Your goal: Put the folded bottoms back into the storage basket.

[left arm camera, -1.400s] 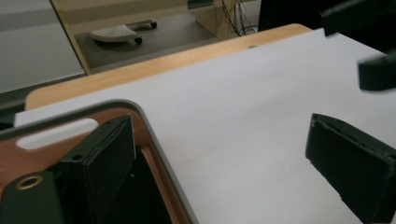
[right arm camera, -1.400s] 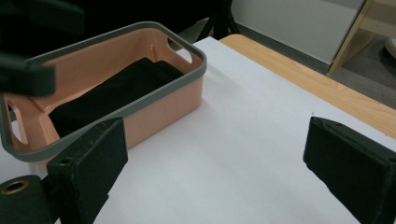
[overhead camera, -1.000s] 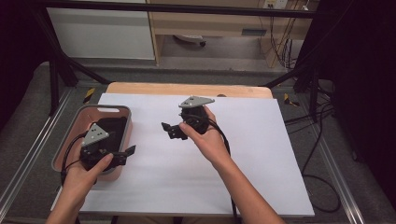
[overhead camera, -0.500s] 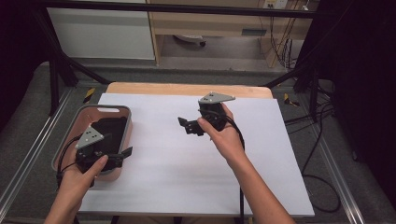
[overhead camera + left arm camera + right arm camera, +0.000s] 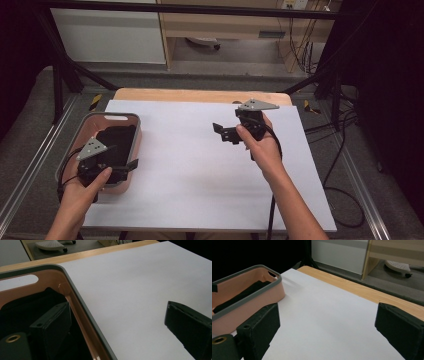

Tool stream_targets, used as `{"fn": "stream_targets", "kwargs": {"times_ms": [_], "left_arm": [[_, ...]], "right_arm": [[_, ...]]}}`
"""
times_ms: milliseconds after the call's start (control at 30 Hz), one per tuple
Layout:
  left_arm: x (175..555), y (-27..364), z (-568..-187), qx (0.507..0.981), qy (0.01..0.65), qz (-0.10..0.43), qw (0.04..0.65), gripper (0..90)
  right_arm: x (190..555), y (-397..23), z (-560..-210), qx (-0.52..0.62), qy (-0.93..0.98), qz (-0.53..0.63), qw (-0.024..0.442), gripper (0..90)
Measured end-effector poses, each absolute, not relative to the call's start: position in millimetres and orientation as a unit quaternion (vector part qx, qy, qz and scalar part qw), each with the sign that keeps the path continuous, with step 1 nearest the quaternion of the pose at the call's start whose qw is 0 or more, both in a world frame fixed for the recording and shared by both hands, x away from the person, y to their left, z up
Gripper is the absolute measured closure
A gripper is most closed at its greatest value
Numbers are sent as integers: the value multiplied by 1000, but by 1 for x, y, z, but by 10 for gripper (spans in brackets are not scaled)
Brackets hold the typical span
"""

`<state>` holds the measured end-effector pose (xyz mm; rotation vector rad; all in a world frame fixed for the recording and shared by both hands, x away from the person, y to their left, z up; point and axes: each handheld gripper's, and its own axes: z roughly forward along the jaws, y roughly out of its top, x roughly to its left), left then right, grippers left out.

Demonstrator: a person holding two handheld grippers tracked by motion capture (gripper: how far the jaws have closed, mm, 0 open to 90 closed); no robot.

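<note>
Showing both tongs w/ jaws spread, nothing held: left gripper [image 5: 131,165] had drawn back to straddle the pink bin's [image 5: 121,118] near rim, dark cloth [image 5: 116,142] lying inside; right gripper [image 5: 220,131] had drifted rightward over the white sheet [image 5: 190,175]. No grasp appeared begun.

Open tool [image 5: 327,332] above white sheet [image 5: 324,315] (pink bin [image 5: 249,298] beyond).

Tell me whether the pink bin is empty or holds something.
Not empty. The pink bin holds a dark, black mass on its floor, also visible in the right gripper view; what it is cannot be told.
</note>
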<state>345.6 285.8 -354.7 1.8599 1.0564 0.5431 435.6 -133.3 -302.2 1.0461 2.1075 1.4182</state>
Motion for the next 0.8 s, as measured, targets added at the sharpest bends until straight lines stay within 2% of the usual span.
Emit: {"fn": "stream_targets", "kwargs": {"times_ms": [800], "left_arm": [[345,285,-360,757,426,211,449,51]], "right_arm": [[418,-217,-323,424,716,507,222,56]]}}
